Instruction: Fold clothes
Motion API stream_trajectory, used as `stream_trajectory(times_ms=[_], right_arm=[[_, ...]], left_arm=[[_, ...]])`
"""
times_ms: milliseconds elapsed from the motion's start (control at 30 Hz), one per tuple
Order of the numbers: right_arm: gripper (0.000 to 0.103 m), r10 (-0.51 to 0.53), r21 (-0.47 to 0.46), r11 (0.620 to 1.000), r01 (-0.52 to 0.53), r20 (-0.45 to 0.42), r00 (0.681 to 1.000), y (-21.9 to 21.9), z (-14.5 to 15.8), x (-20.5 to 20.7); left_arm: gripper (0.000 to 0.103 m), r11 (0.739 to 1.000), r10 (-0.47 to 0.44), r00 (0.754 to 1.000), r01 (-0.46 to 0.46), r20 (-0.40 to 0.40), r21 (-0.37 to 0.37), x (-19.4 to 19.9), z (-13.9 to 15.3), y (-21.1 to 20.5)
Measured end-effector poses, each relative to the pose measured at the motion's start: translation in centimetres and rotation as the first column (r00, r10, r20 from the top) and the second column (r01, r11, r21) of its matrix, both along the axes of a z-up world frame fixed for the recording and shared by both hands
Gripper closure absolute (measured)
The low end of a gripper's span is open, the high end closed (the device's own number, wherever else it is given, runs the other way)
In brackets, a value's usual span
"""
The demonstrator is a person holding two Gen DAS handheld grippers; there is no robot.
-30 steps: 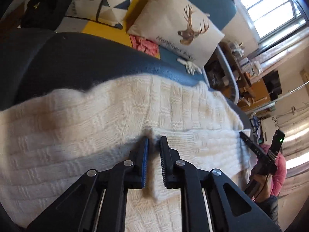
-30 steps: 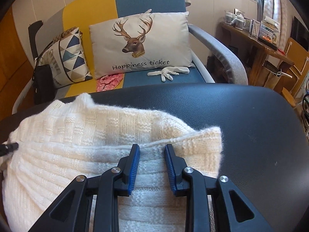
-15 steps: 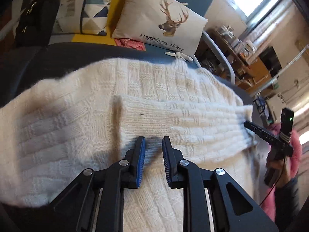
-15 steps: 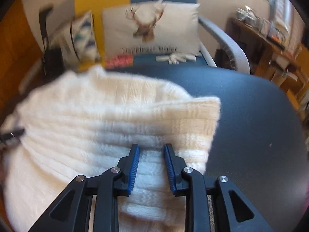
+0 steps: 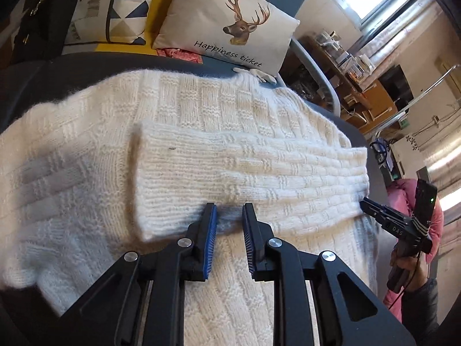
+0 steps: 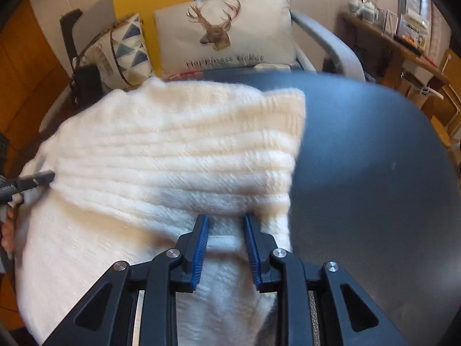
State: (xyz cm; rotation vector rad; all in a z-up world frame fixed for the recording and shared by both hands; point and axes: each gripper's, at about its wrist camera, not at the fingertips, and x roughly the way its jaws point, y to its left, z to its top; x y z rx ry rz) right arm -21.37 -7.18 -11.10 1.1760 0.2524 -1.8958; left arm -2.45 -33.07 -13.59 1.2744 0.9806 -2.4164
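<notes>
White knit sweater [image 5: 219, 155] spread over dark counter [image 6: 374, 155], filling the middle and left of both frames, one sleeve [image 5: 245, 173] folded across the body as a band from centre left to right edge in the left wrist view. Left gripper [image 5: 229, 216] at lower centre, blue-padded fingers [image 5: 211, 230] a narrow gap apart, tips just at the near edge of the folded sleeve, nothing pinched between them. Right gripper [image 6: 224, 227] at lower centre of its own view, fingers [image 6: 201, 236] likewise a narrow gap apart, over the sweater near its right edge, a white strip of fabric visible in the gap, whether gripped or merely beneath, cannot tell. Right wrist view motion-blurred. Behind the counter, at the top of both frames: deer cushion [image 5: 227, 26] lettered "Happiness ticket", triangle-patterned cushion [image 5: 126, 8], black bag [image 5: 37, 26] in upper left. Bare counter to the right of the sweater.
</notes>
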Motion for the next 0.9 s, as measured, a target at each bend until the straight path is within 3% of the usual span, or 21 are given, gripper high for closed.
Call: stream_trajectory(times_ms=[267, 400, 500, 567, 667, 767, 833, 900], right_arm=[[0.08, -0.016, 0.059, 0.998, 0.017, -0.031, 0.999, 0.1, -0.8, 0.6], [0.079, -0.004, 0.162, 0.987, 0.007, -0.021, 1.0, -1.4, -3.1, -0.2], [0.079, -0.011, 0.144, 0.99, 0.007, 0.021, 1.0, -1.1, -3.1, -1.1], [0.079, -0.018, 0.104, 0.994, 0.022, -0.037, 0.999, -1.5, -1.3, -1.2], [0.078, -0.023, 0.05, 0.998, 0.03, -0.134, 0.991, -3.1, 1.0, -2.0], [0.077, -0.014, 0.142, 0.989, 0.041, -0.186, 0.983, -6.0, -0.3, -3.9], [0.077, -0.002, 0.258, 0.964, 0.059, -0.216, 0.976, -7.9, -2.7, -5.3], [0.077, -0.003, 0.258, 0.964, 0.067, -0.243, 0.97, -8.1, -3.4, -5.3]], left_arm=[[0.083, 0.999, 0.005, 0.999, -0.008, -0.046, -0.051, -0.6, 2.0, -0.1], [0.083, 0.999, 0.022, 1.0, -0.021, 0.018, -0.033, -1.0, 0.1, -0.8], [0.083, 0.999, 0.03, 0.999, -0.031, -0.038, -0.017, -0.1, 0.5, -0.9], [0.083, 0.999, 0.032, 0.996, -0.035, -0.083, -0.039, 0.1, 1.5, -1.0], [0.083, 0.996, 0.046, 0.996, -0.05, -0.071, -0.067, -0.4, 1.9, -1.5], [0.083, 0.996, 0.074, 0.997, -0.074, -0.003, -0.052, -1.0, 0.6, -2.7], [0.083, 0.996, 0.084, 0.996, -0.085, -0.015, -0.039, -0.7, -0.2, -3.2], [0.083, 0.995, 0.101, 0.994, -0.101, -0.038, -0.018, -0.1, 0.3, -3.3]])
